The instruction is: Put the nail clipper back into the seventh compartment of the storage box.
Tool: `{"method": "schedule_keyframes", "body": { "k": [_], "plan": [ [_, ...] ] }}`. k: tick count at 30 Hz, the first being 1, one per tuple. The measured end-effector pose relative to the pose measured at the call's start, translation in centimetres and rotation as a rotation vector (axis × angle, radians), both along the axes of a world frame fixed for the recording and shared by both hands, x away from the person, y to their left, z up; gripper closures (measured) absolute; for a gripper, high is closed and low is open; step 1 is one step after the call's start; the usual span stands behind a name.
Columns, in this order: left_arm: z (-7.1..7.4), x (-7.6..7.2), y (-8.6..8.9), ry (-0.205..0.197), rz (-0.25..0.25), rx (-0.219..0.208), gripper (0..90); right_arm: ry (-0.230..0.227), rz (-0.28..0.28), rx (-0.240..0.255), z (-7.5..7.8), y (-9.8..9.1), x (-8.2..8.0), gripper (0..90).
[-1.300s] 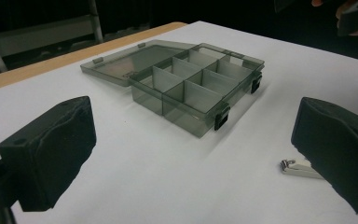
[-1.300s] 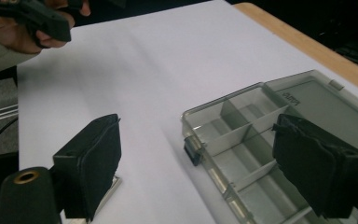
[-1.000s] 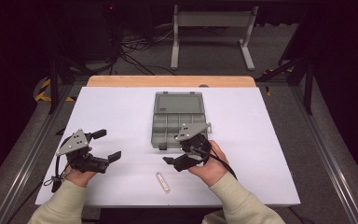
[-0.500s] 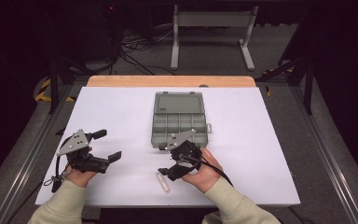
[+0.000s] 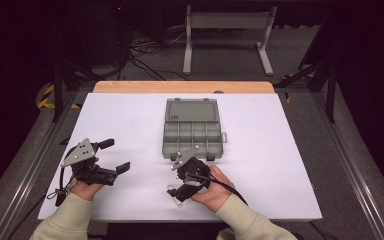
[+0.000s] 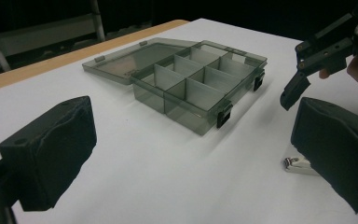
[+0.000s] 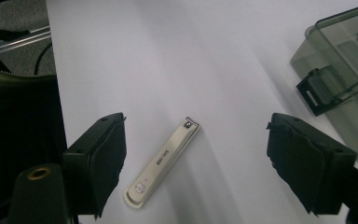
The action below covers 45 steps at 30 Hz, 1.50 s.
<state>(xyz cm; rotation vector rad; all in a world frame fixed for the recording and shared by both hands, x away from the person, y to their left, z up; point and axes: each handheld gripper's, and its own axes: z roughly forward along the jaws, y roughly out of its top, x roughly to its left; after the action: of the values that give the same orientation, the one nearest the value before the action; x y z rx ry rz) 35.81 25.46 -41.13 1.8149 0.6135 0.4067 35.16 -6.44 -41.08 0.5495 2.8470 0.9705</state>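
A lab-like recording space: a white table with a wooden far edge, dark surroundings, loose cables and a metal stand on grey floor

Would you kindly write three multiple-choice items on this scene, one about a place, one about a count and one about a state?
1. Where does the nail clipper lie?
A. In a compartment of the organizer box
B. On the white table, between the right gripper's open jaws
C. On the box's lid

2. How many latches show on the near wall of the organizer box?
A. One
B. Two
C. Four

3. How is the box's lid?
A. Open, laid back flat
B. Shut and latched
C. Taken off

Key: 1 B, the right gripper view shows the clipper on the table between both pads; 2 B, the left gripper view shows two black latches; 3 A, the compartments lie uncovered.
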Motion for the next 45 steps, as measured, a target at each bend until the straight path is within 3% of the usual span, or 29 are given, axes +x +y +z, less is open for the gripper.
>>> {"method": "schedule_keyframes", "body": {
  "k": [24, 35, 45],
  "plan": [
    [0.0, 0.0, 0.0, 0.003, -0.005, 0.002, 1.0, 0.055, 0.034, -0.070, -2.2, 1.4, -0.3, 21.4],
    [-0.1, 0.1, 0.0, 0.005, -0.005, -0.001, 1.0, 0.044, 0.001, -0.060, -2.6, 2.0, 0.0, 42.6],
    [-0.1, 0.1, -0.1, 0.009, -0.007, -0.004, 1.0, 0.021, -0.001, -0.088, -2.9, 2.4, -0.3, 53.2]
  ]
}}
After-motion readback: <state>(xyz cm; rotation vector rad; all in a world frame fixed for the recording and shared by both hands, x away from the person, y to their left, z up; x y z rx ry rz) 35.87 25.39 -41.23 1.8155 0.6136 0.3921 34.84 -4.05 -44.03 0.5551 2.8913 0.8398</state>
